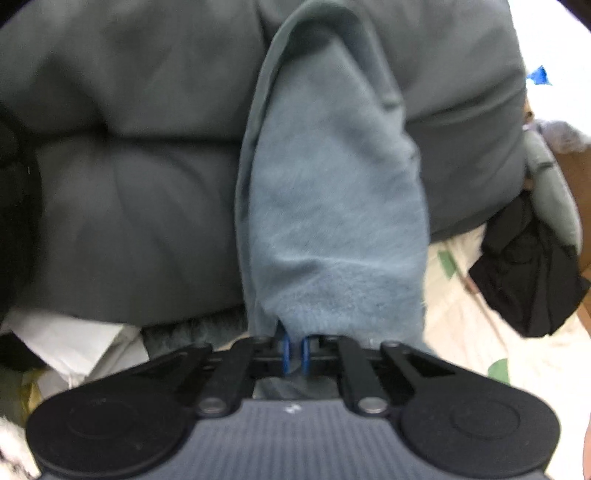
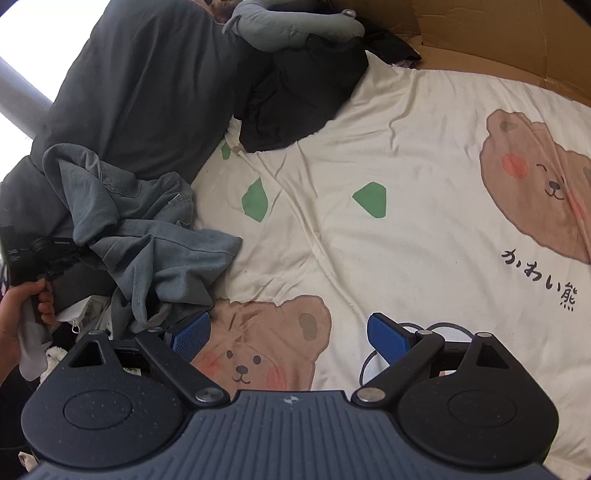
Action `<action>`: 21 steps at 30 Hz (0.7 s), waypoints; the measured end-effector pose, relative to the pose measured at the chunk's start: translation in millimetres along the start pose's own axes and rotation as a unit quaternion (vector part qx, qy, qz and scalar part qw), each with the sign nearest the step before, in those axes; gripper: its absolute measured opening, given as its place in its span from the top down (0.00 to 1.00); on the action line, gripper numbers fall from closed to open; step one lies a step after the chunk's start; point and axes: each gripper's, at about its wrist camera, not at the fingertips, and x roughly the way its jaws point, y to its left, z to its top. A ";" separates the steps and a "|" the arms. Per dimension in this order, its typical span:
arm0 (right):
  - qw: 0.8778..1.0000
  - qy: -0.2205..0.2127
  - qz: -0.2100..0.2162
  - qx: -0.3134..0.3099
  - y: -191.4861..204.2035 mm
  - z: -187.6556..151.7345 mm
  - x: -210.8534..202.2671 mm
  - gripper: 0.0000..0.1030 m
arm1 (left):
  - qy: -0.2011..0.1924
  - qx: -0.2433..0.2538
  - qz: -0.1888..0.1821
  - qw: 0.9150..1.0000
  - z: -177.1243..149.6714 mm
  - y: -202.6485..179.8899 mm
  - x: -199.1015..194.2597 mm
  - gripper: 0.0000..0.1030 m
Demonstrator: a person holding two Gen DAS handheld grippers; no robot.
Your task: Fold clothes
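One garment is in play: a grey-blue fleece garment (image 1: 332, 206), pinched at its edge by the left gripper (image 1: 294, 354), whose blue pads are pressed nearly together on the cloth. In the left wrist view a long strip of it runs away from the tongs, inner fleece side up, across a dark grey duvet (image 1: 122, 192) bunched behind.

Right wrist view: same garment (image 2: 147, 236) sits in a crumpled heap at the near left of the bed, partly on the duvet (image 2: 140, 85), partly on the cream bear-print sheet (image 2: 369, 258). A hand (image 2: 26, 306) at the far-left edge grips the other tool's handle there. Right gripper (image 2: 286, 338) hangs above the sheet, tongs spread wide, nothing between them, blue fingers (image 2: 192, 330) just beside the heap's near edge.

Other cloth: a black garment (image 2: 295, 96) lies bunched at the far side of the sheet, a grey plush toy (image 2: 288, 26) beyond it, cardboard (image 2: 498, 33) along the far right.

Progress, judged: no folded piece or neat stack shows anywhere in view. Grey-blue garment has no flat spread, no visible crease line; black one equally rumpled. Broad bare sheet to the right offers laying-out room. Spreading, folding and stacking all appear left to do for both pieces, as far as these views reach.
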 end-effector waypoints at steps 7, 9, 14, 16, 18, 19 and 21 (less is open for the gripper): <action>1.000 -0.003 -0.001 -0.004 1.7 -2.5 -4.8 0.09 | -0.012 0.037 -0.050 0.998 7.8 -34.0 -39.4 0.95; 1.000 -0.004 -0.001 -0.004 2.7 -3.2 -6.6 0.09 | -0.017 0.045 -0.065 0.997 16.4 -42.4 -38.9 0.95; 1.000 -0.008 -0.002 -0.004 3.0 -4.9 -14.0 0.09 | -0.021 0.075 -0.103 0.992 14.2 -65.0 -42.0 0.95; 1.000 -0.011 -0.004 -0.001 1.4 -4.5 -17.0 0.09 | -0.014 0.093 -0.115 0.989 7.0 -76.9 -44.3 0.95; 1.000 -0.015 -0.005 0.001 -0.4 -3.5 -19.3 0.09 | -0.007 0.112 -0.126 0.986 -1.2 -88.6 -47.1 0.95; 1.000 -0.017 -0.005 0.002 -1.1 -3.0 -20.6 0.09 | -0.004 0.122 -0.132 0.984 -5.3 -94.4 -48.5 0.95; 1.000 -0.020 -0.006 0.005 -2.8 -2.3 -22.5 0.09 | 0.003 0.138 -0.143 0.980 -14.4 -105.3 -50.8 0.95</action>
